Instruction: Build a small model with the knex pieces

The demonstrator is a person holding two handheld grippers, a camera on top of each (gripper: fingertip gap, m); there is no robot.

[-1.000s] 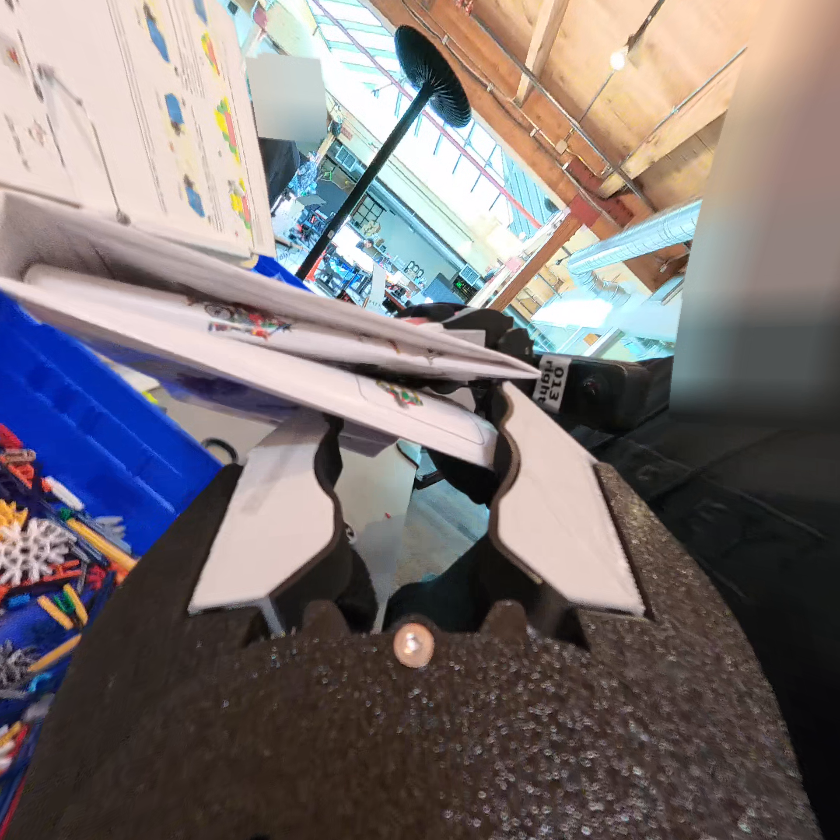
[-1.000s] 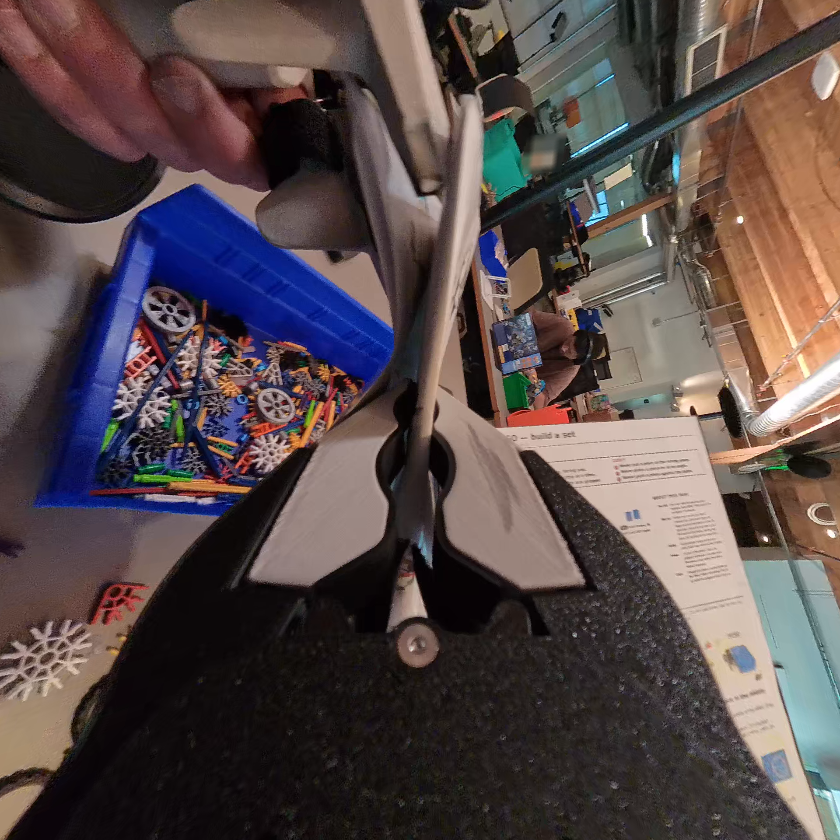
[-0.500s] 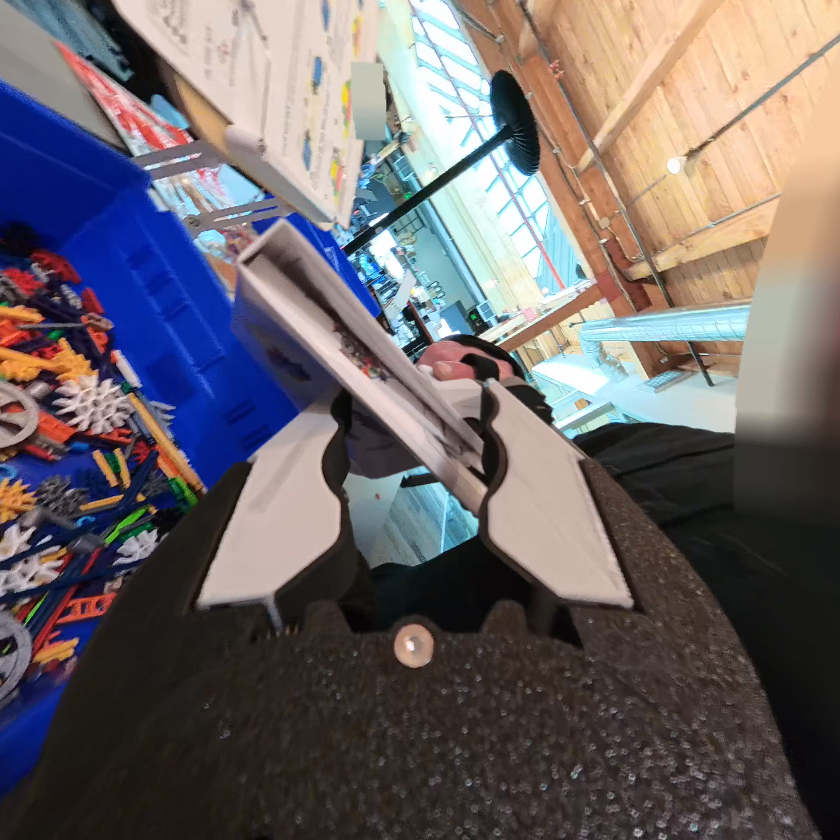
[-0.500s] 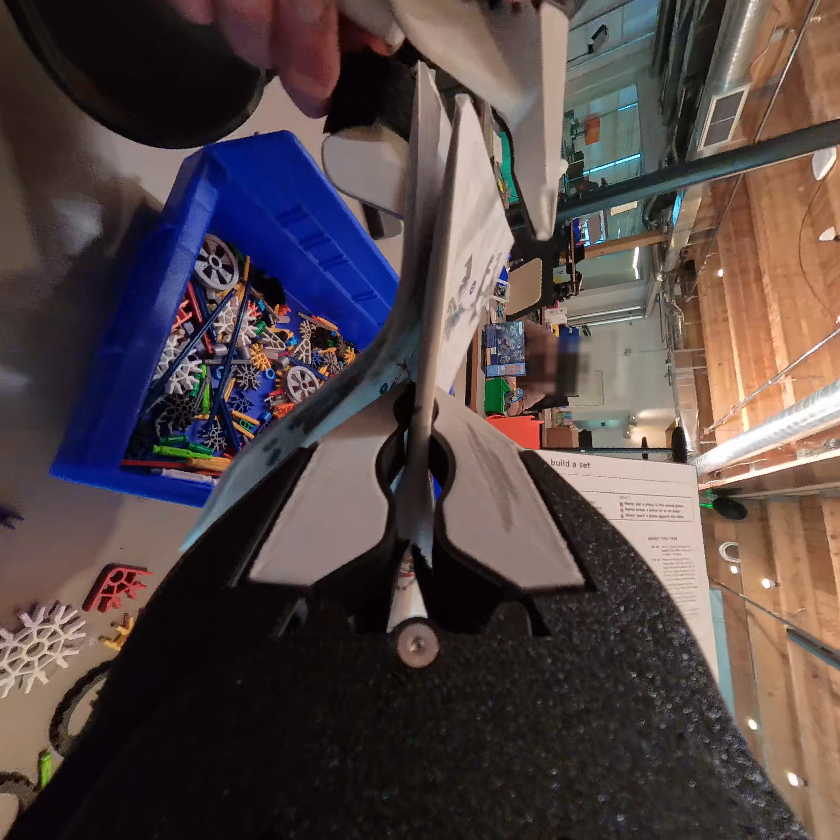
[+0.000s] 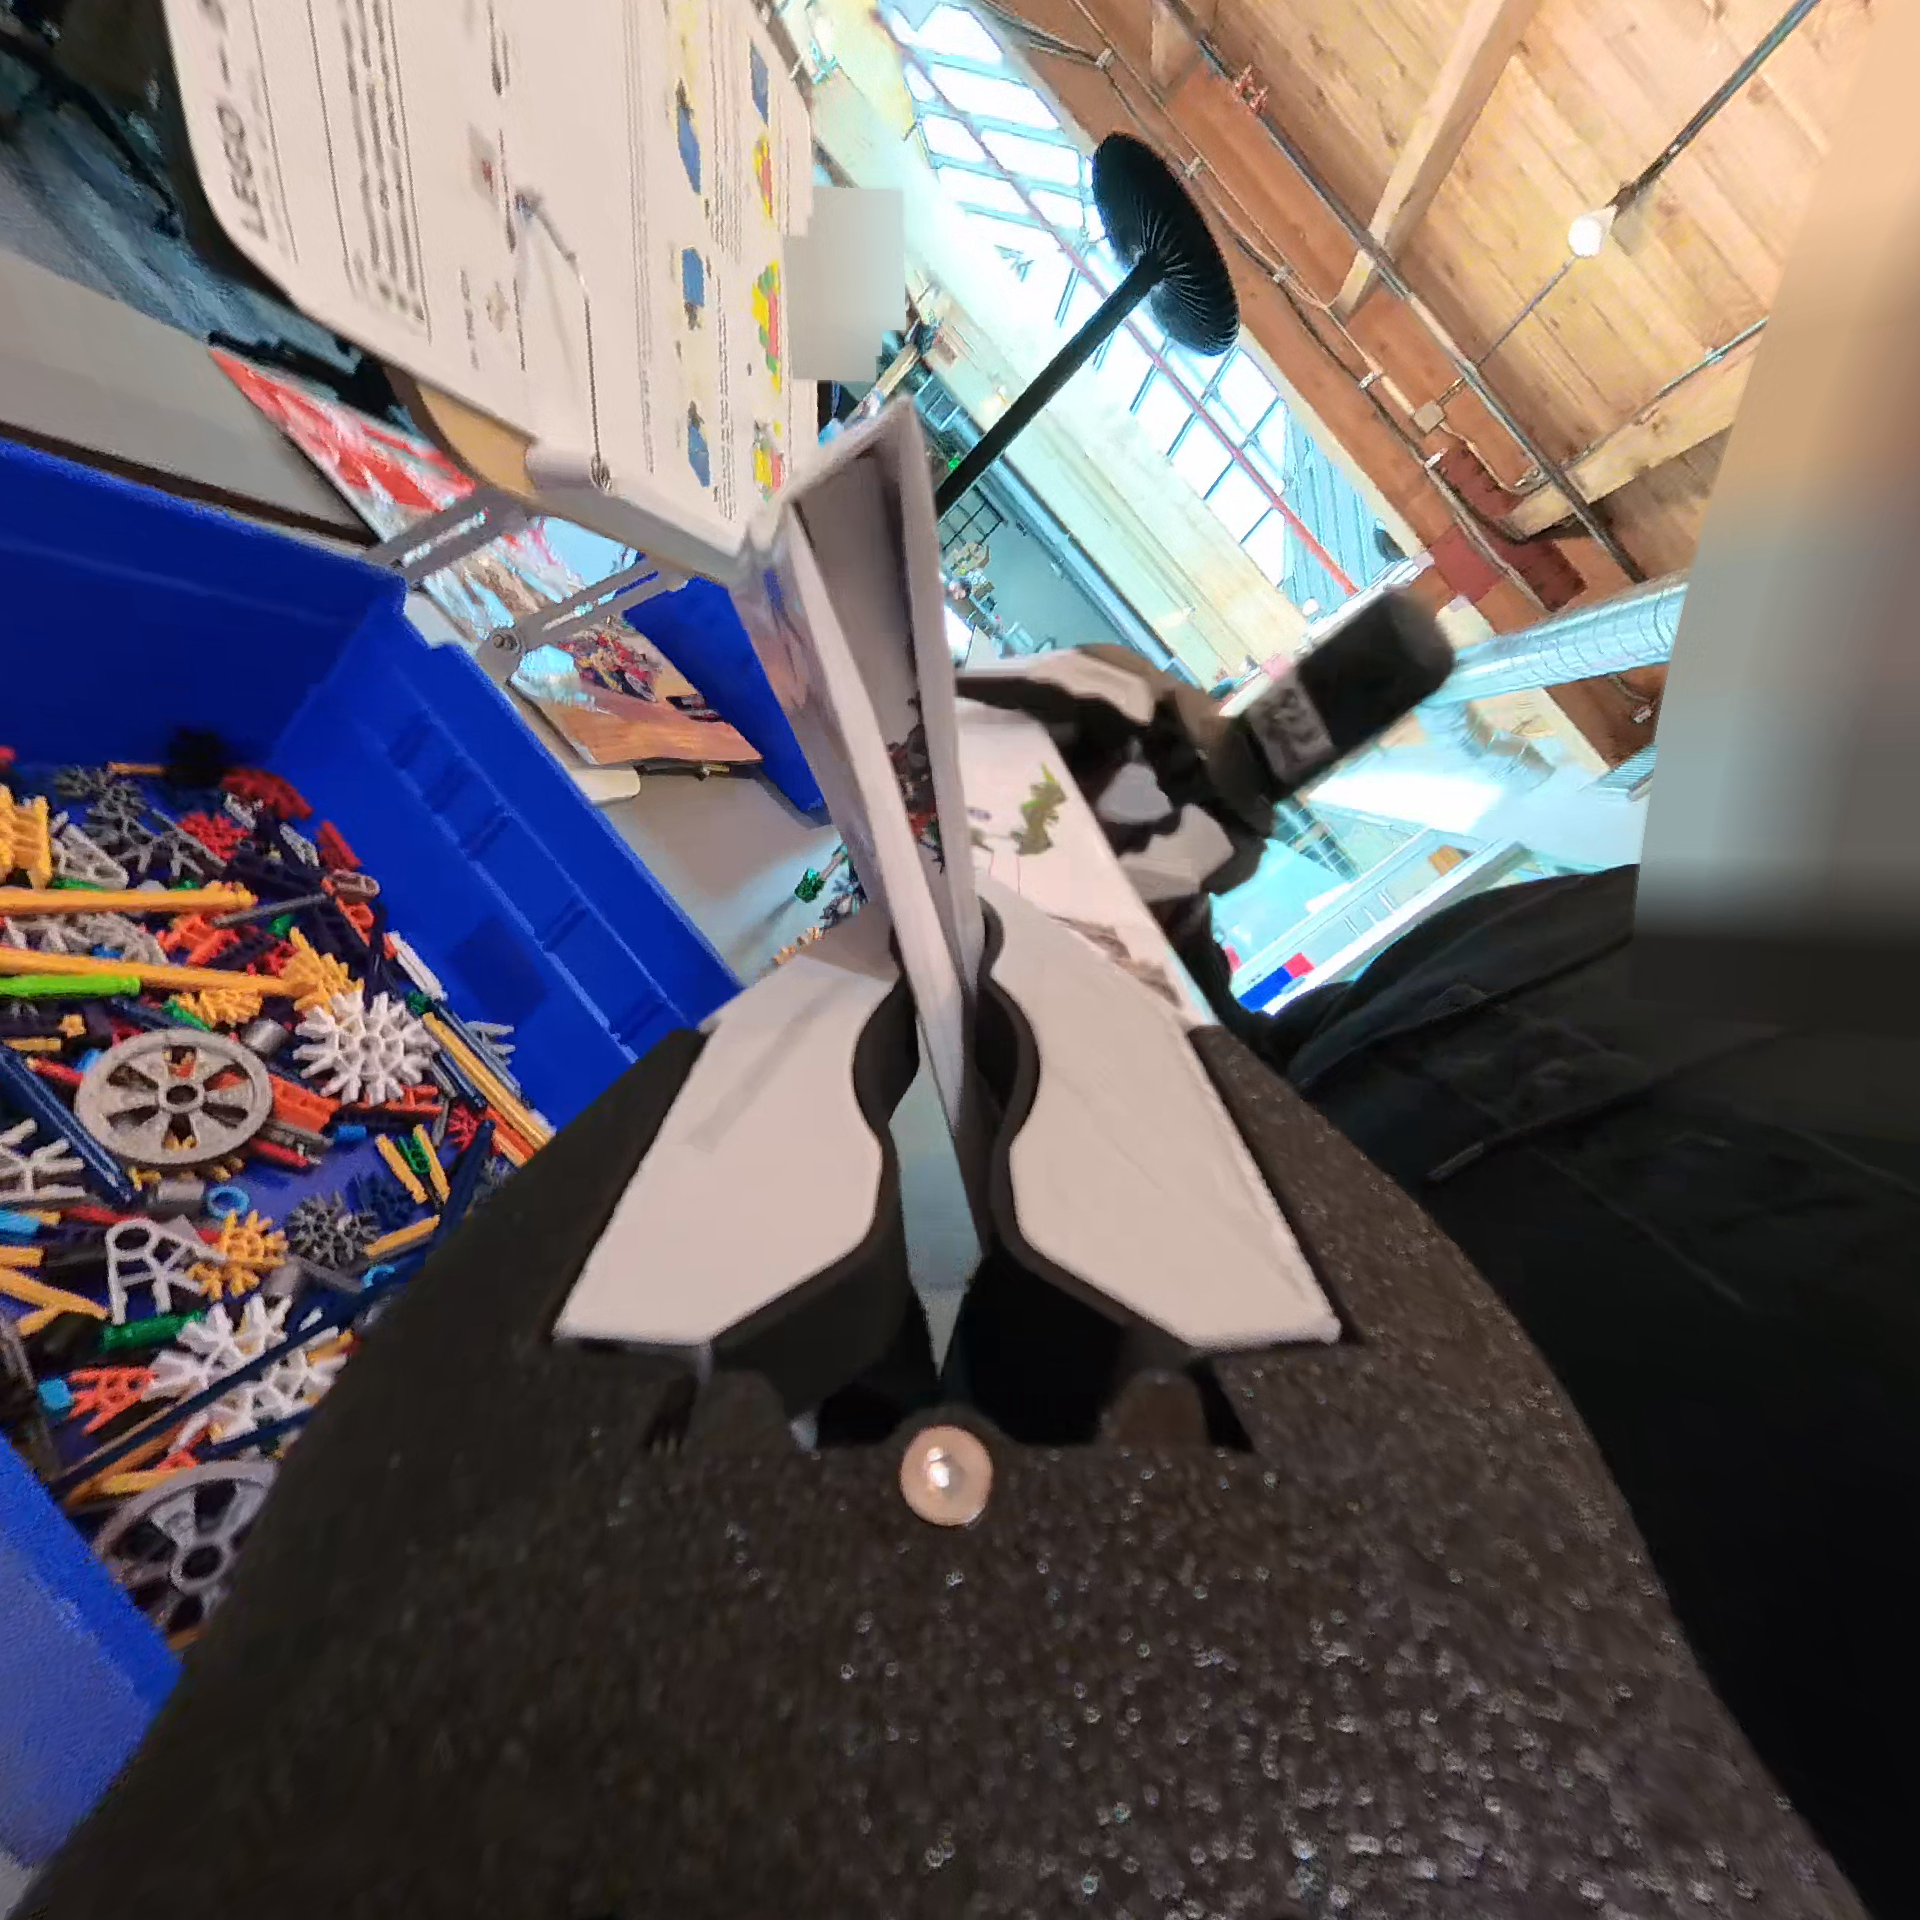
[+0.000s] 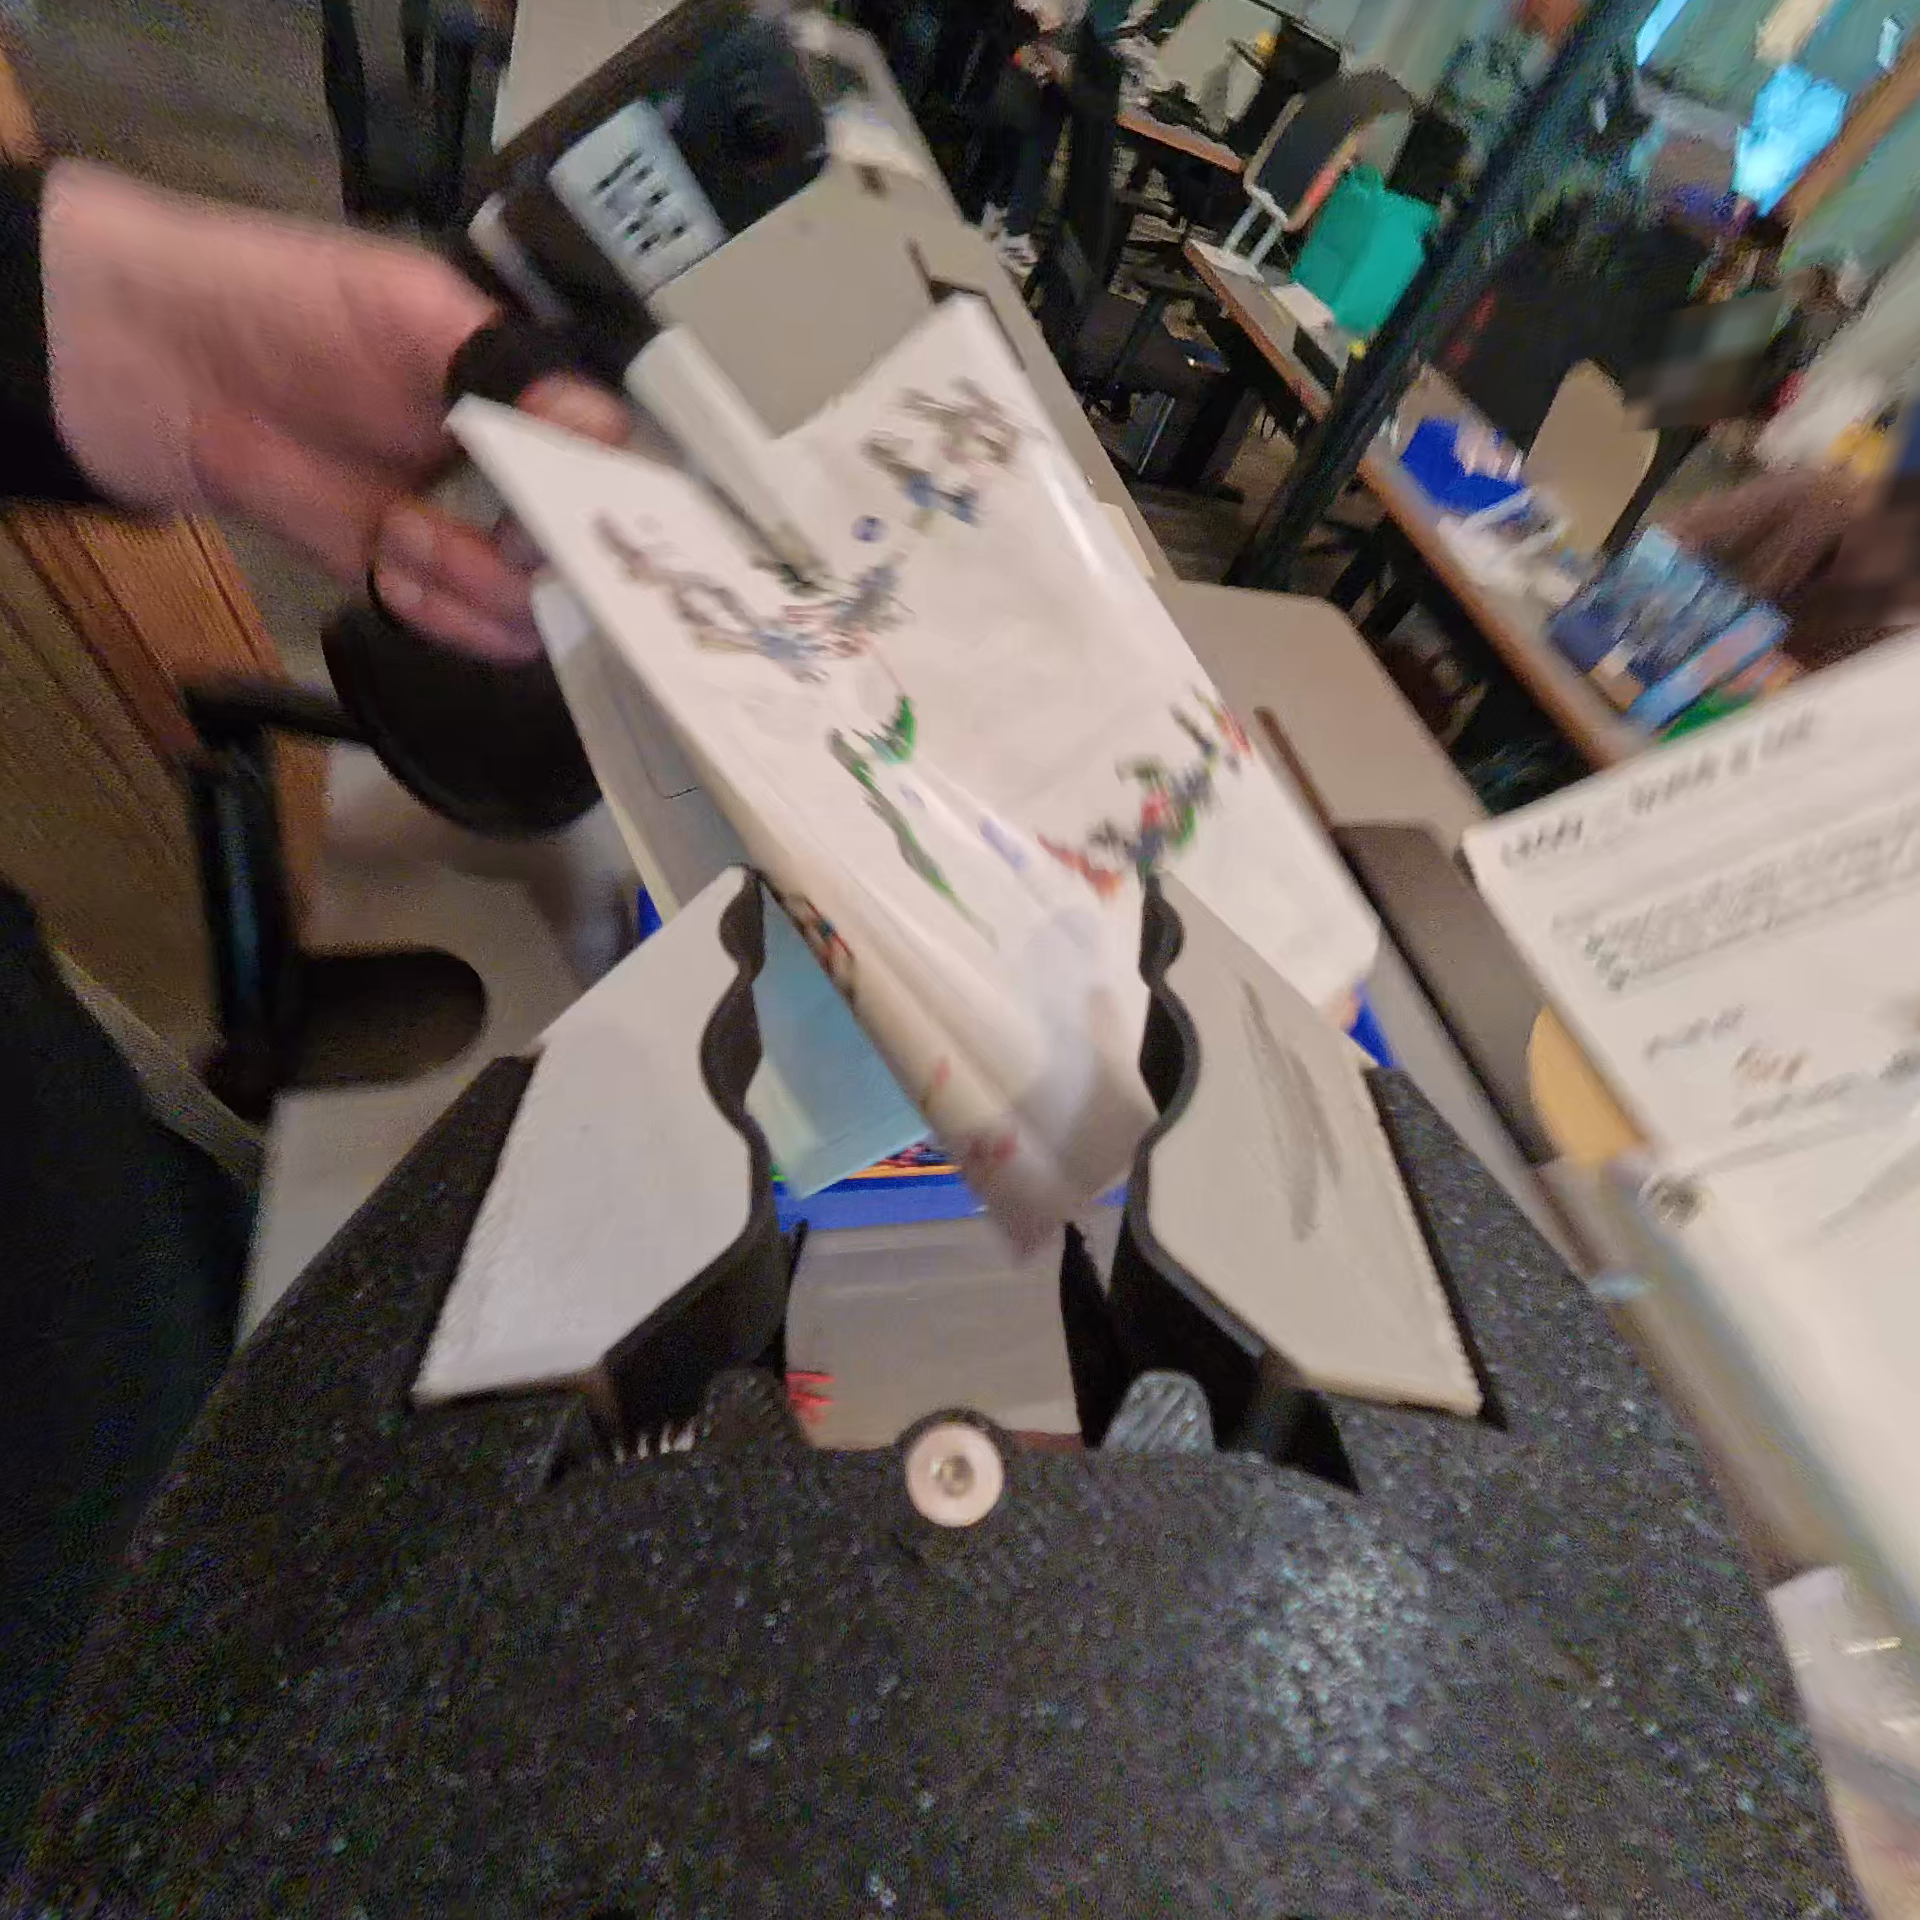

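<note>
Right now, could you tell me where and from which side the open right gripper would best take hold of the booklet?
Grip the booklet at its near free corner, which hangs between the right gripper's open jaws. Come from the end opposite the left gripper, which pinches the far end. The pages lie stacked and thin there, so closing across their flat faces should catch them all, though blur hides the exact edge.

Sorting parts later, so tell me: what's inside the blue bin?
The blue bin holds mixed rods, snowflake connectors and a grey wheel. The left gripper hides its near corner.
</note>
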